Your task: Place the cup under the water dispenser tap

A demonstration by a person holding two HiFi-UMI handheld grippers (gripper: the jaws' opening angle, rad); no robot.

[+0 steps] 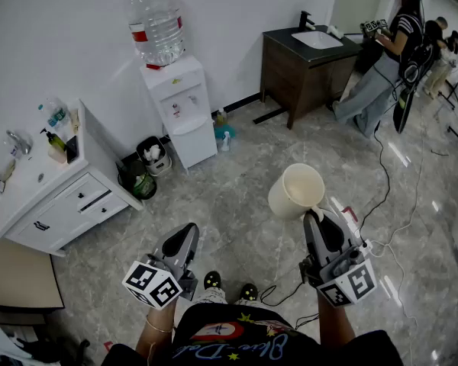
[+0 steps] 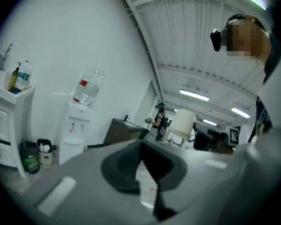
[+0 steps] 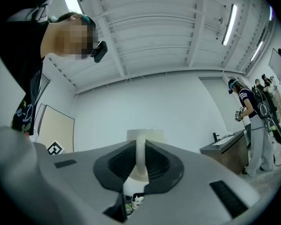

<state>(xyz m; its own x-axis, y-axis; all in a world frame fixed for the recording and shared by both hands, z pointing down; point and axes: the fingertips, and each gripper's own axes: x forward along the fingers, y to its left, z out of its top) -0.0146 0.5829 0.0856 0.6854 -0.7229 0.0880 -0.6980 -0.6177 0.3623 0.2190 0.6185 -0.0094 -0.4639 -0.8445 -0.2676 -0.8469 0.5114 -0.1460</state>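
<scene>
white drawer unit [image 1: 61, 200]: left of the water dispenser [image 1: 182, 113], against the same wall, with bottles and small items on its top.
bins: a dark bin [image 1: 153, 157] with white contents stands just left of the water dispenser's foot, and a green container [image 1: 141, 183] sits next to it.
water dispenser: white and upright against the wall, with a clear bottle [image 1: 158, 25] upside down on top. the shelf under its taps is bare.
left gripper [image 1: 189, 231]: well in front of the water dispenser, over the grey floor. the jaws are drawn together at their tips with nothing between them. its own view shows only a sliver of floor behind the tips.
spray bottle [image 1: 225, 139]: on the floor just right of the water dispenser's base.
cup [image 1: 296, 191]: cream, tipped on its side in the air with the mouth facing up and away. it is well apart from the water dispenser, in front of it and to its right, and not under the taps.
right gripper [image 1: 313, 216]: right of the water dispenser and nearer the camera, angled slightly upward. its pads are clamped on the cup's thin handle, which runs upright between them in its own view.
dark vanity [image 1: 305, 63]: along the wall right of the water dispenser, with a white basin and a black faucet.
person [image 1: 389, 59]: standing beyond the vanity, far right of the water dispenser, with cables trailing on the floor.
</scene>
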